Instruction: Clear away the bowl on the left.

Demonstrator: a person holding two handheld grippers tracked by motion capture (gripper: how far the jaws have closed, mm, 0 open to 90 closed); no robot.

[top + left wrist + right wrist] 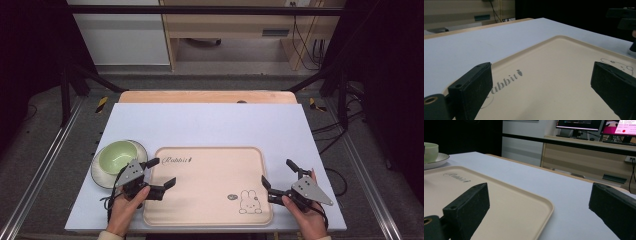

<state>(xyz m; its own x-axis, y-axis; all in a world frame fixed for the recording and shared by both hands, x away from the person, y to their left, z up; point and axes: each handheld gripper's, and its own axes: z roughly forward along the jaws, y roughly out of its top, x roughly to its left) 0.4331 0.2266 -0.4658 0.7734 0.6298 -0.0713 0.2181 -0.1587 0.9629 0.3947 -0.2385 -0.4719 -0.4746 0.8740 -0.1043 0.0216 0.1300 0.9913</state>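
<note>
1. The left gripper (164,172) hangs over the left edge of the tray (210,200), its jaws spread wide with nothing between them. In the left gripper view the jaws frame the printed "Rabbit" lettering (506,79).
2. The right gripper (279,175) sits at the tray's right edge, jaws likewise spread and empty. The right gripper view looks across the tray's rounded corner (544,207).
3. The tray is a pale beige rounded rectangle with a raised rim, bare inside. It bears script lettering at its far left corner and a small rabbit drawing (250,202) near its near right corner. It lies near the front edge of the table, between the two grippers.
4. Just left of the tray stands a light green bowl (119,156) on a white saucer (100,172), close behind the left gripper.
5. The table top (210,122) is a pale blue-white sheet; a wooden edge shows at its far side. Beyond are dark metal frame rails, grey floor, wooden furniture and cables.
6. The left hand (125,210) and right hand (307,215) come in from the bottom, each gripping its tool from behind.
</note>
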